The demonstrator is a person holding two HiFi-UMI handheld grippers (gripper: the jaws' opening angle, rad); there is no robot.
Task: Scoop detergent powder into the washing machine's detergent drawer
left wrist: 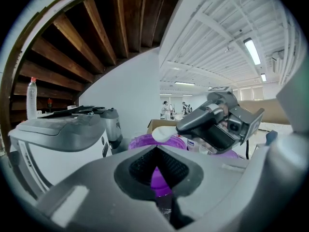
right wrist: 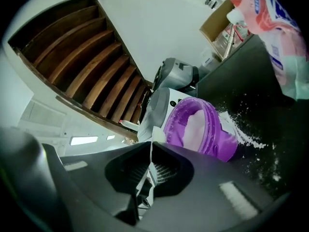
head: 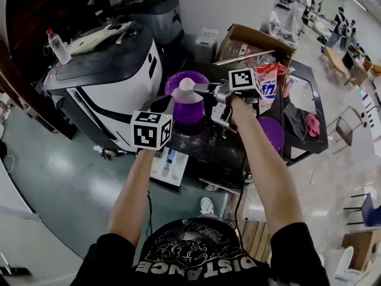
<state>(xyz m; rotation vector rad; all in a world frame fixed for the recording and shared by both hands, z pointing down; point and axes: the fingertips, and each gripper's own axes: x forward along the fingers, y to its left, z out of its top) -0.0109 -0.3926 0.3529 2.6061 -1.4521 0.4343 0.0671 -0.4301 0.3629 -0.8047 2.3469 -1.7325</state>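
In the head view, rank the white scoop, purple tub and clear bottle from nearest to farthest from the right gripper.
1. White scoop: held in the right gripper's tongs.
2. Purple tub: just below the scoop.
3. Clear bottle: far left, atop the washing machine.

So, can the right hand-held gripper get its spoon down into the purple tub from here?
Probably yes. The right hand-held gripper holds the spoon just above the purple tub, which stands open with powder showing; the left hand-held gripper sits at the tub's near side, not across its mouth.
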